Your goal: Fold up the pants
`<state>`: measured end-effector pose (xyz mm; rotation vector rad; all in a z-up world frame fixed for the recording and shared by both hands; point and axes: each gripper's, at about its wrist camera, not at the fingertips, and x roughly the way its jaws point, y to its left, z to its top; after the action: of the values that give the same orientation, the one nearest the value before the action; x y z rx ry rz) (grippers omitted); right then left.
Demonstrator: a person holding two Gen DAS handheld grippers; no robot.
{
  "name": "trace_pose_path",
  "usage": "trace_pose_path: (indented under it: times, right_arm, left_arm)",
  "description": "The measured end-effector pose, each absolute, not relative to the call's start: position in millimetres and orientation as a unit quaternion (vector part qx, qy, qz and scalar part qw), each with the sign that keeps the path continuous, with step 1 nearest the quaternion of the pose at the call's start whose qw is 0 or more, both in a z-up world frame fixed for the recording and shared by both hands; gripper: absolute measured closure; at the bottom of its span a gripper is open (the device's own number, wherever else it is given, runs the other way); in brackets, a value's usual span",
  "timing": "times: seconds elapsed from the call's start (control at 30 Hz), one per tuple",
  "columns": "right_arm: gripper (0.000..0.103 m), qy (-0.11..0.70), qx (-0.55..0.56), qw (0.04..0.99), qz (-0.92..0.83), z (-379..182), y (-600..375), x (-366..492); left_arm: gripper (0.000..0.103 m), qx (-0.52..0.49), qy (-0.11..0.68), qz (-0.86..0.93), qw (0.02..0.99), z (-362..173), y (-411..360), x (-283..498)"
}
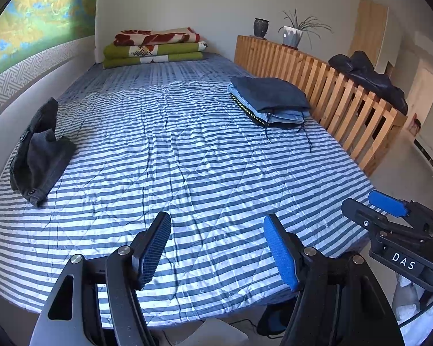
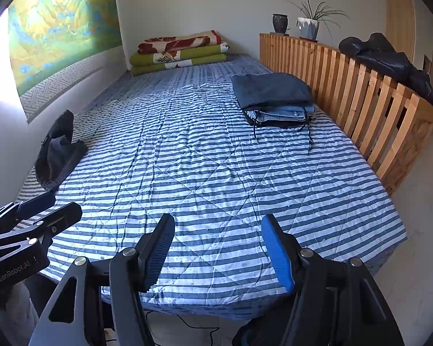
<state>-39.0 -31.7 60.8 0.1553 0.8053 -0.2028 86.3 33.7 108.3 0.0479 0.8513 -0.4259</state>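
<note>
A crumpled dark grey pair of pants (image 1: 40,152) (image 2: 59,151) lies at the left edge of the striped bed, against the wall. A stack of folded pants (image 1: 269,101) (image 2: 275,98), dark on top with blue jeans under it, rests on the right side near the wooden rail. My left gripper (image 1: 218,249) hovers open over the bed's near edge with nothing between its fingers. My right gripper (image 2: 219,250) is open too, empty, over the same near edge. Each gripper shows in the other's view: the right gripper (image 1: 389,216) at the right margin, the left gripper (image 2: 37,213) at the left margin.
The blue-and-white striped quilt (image 1: 187,158) covers the bed. Folded blankets (image 1: 156,47) lie at the far end. A slatted wooden rail (image 1: 331,86) runs along the right, with a dark jacket (image 1: 369,77) draped on it and a potted plant (image 1: 293,33) on top.
</note>
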Motion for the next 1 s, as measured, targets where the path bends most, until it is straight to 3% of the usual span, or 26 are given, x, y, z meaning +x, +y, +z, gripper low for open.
trace_pose_path:
  times: [1.0]
  right_arm:
    - [0.044,0.412,0.068,0.906,-0.076,41,-16,-19]
  left_arm:
    - [0.026,0.014,0.412,-0.169,0.895,95,56,96]
